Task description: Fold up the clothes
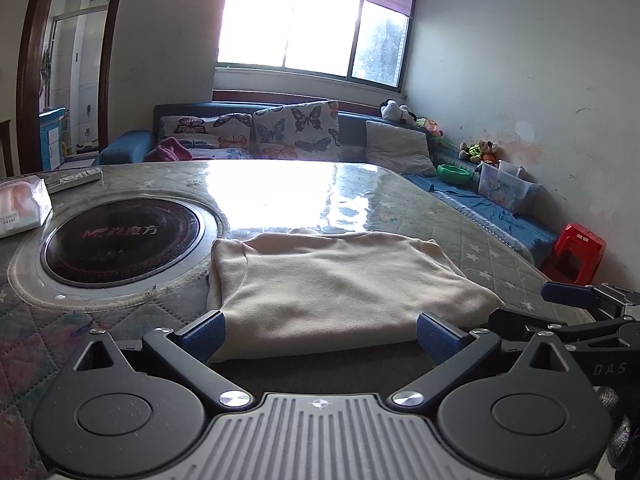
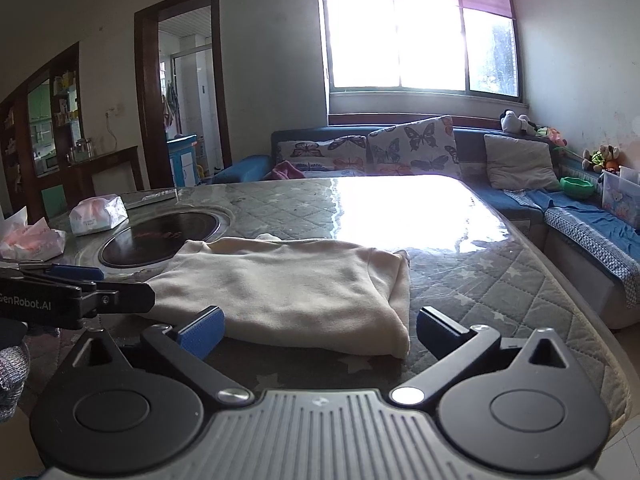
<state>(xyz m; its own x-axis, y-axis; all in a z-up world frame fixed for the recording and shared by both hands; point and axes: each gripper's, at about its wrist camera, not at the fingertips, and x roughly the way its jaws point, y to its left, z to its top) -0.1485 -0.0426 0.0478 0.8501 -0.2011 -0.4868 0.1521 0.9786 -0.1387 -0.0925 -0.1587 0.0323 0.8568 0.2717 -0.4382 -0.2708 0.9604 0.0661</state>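
A cream sweater [image 1: 332, 284] lies folded into a flat rectangle on the quilted table [image 1: 460, 220]; it also shows in the right wrist view [image 2: 288, 284]. My left gripper [image 1: 320, 338] is open, its blue pads [image 1: 204, 334] wide apart at the sweater's near edge, holding nothing. My right gripper [image 2: 320, 330] is open and empty at the sweater's near right corner. The right gripper also shows at the right of the left wrist view [image 1: 576, 304]. The left gripper shows at the left of the right wrist view [image 2: 76, 284].
A round black cooktop [image 1: 120, 240] is set in the table left of the sweater. Tissue packs [image 2: 98, 216] and a remote [image 1: 74, 180] lie at the far left. A blue sofa with butterfly cushions [image 1: 296, 130] stands behind; a red stool [image 1: 574, 254] is on the right.
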